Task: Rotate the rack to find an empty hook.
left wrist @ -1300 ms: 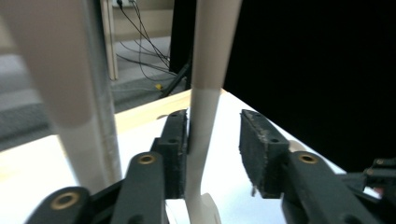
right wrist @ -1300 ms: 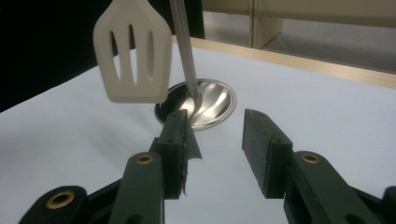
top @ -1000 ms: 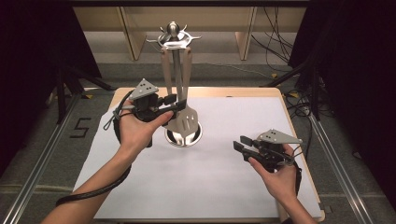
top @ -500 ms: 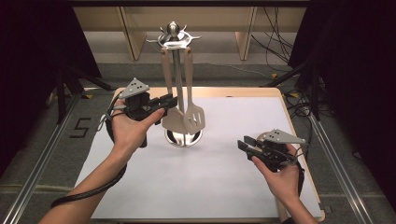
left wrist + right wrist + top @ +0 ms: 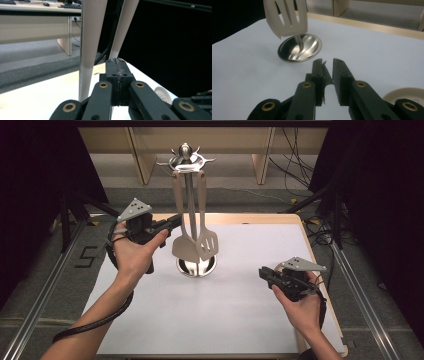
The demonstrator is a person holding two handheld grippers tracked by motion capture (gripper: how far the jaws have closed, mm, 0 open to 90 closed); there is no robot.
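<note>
Left claw [image 5: 175, 221] sits left of centre in the high view, its jaws pressed together with nothing between them, the tip just beside the hanging solid turner [image 5: 183, 246]. That pale turner and a slotted turner [image 5: 207, 243] hang side by side from the steel utensil stand [image 5: 186, 159], above its round shiny base [image 5: 197, 265] at the middle of the white worktop [image 5: 210, 320]. Right claw [image 5: 264, 273] rests at lower right, well apart from the stand, jaws narrow and empty, having just been closing. From the left gripper view, the left claw [image 5: 117, 65] shows its jaws shut flush at lower centre, with two pale turner handles rising just behind it. From the right gripper view, the right claw [image 5: 327, 65] keeps a slim gap at bottom centre; the slotted turner [image 5: 287, 18] hangs at upper left over the mirror-like base [image 5: 300, 48].
</note>
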